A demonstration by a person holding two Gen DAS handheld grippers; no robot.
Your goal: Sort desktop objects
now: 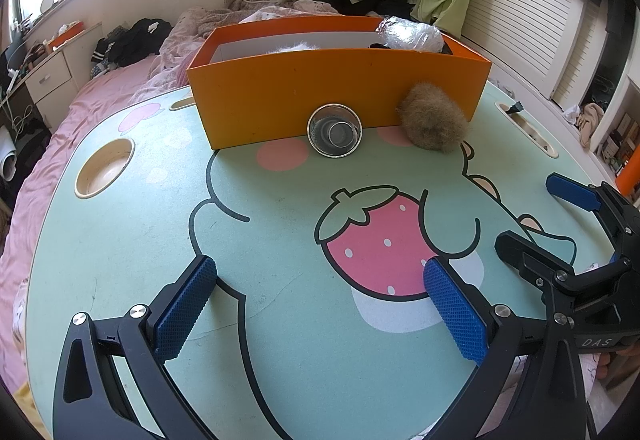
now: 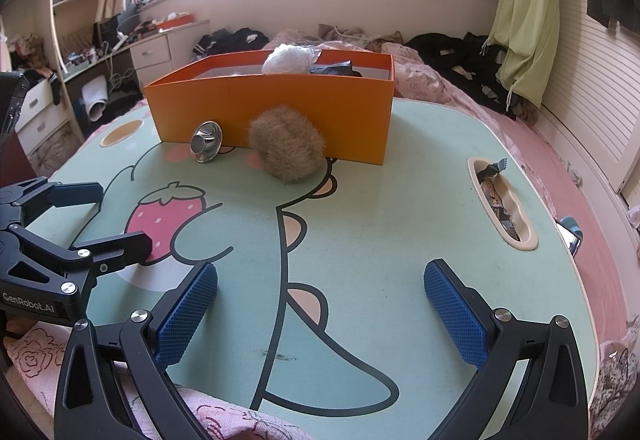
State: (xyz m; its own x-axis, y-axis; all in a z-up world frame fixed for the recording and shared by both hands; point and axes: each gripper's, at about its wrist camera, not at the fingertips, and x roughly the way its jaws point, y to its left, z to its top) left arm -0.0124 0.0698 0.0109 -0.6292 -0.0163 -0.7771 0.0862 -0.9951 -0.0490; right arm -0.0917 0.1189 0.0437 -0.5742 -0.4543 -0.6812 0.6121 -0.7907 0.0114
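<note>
Left gripper (image 1: 320, 304): nearest, jaws wide apart, empty, low over green cartoon table (image 1: 280, 320). Right gripper (image 2: 320, 308): likewise spread, empty. Metal cup (image 1: 334, 136): on its side at 12 o'clock, mouth toward left camera, touching orange box (image 1: 320, 88). Brown fluffy ball (image 2: 286, 144): at 11 o'clock from right gripper, against box front. Advice: close on ball's middle, lift clear of box wall before releasing inside

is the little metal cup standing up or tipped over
Tipped over. The metal cup lies on its side against the orange box; the left wrist view looks straight into its mouth.
</note>
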